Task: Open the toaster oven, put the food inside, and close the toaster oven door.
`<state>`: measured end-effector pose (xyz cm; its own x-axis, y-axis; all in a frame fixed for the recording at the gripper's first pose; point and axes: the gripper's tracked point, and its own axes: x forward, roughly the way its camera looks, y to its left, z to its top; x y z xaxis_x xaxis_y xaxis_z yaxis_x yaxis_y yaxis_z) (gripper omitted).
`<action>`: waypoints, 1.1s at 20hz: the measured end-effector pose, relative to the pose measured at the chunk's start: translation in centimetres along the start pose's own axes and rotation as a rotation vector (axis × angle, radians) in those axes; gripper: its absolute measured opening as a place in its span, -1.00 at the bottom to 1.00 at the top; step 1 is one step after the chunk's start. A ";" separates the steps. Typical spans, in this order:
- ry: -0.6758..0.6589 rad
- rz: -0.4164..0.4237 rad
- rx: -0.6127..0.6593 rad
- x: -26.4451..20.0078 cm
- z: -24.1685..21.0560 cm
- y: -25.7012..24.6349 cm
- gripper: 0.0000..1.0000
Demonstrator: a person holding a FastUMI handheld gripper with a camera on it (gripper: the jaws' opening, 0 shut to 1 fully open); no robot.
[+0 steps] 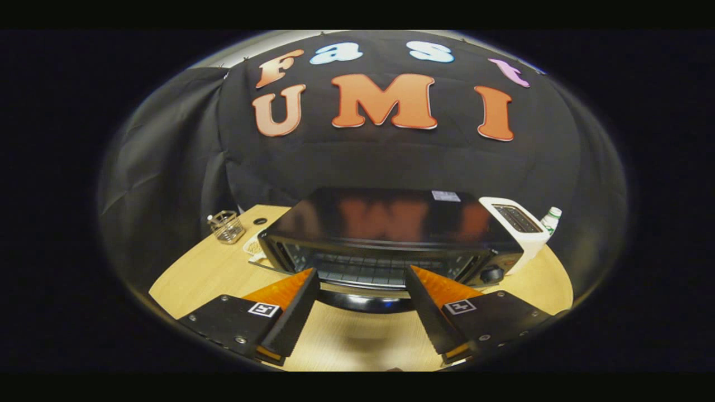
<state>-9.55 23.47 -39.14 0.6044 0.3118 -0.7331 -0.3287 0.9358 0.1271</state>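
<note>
The black, box-shaped toaster oven (385, 234) with a glossy top sits on the pale wooden tabletop (357, 340), just ahead of the gripper (362, 285). The gripper's fingers are spread wide apart and pinch nothing; their tips reach to the oven's front, one on each side of its middle. Between the tips the wire rack inside the oven shows, and a dark, curved, shiny bar (363, 301) lies low in front. This looks like the handle of the door hanging down open, though the fisheye bend makes that hard to be sure of. A round black knob (491, 273) sits at the oven's right front corner.

The oven is a heavy, stiff metal body that should stay put under a light push. Its door is probably glass in a metal frame, hinged at the bottom, so it swings rather than lifts. The handle bar is the place to take hold: it is smooth and may slip, so the fingers should close squarely across its middle rather than near one end. No food can be made out.

Beside the oven stand a white pop-up toaster (516, 223) and a white bottle with a green cap (552, 218) on the right, and a small wire basket (226, 226) on the left.
</note>
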 end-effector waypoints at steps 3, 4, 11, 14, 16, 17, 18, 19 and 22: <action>0.092 0.066 0.024 -1.4 -3.7 0.9 0.83; 0.131 0.086 0.046 -1.6 -5.1 1.2 0.84; 0.300 0.089 0.123 -1.0 -12.1 1.0 0.82; 0.390 0.066 0.137 -0.7 -15.3 1.0 0.78; 0.371 0.050 0.117 -0.5 -15.2 0.9 0.78; 0.363 0.049 0.103 0.0 -15.1 0.9 0.74; 0.373 0.049 0.090 0.0 -15.6 0.9 0.71; 0.372 0.045 0.077 -0.2 -15.8 0.8 0.71; 0.370 0.045 0.039 -0.1 -15.5 0.8 0.70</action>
<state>-21.13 21.66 -49.36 0.2842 0.2791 -0.9173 -0.3166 0.9304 0.1849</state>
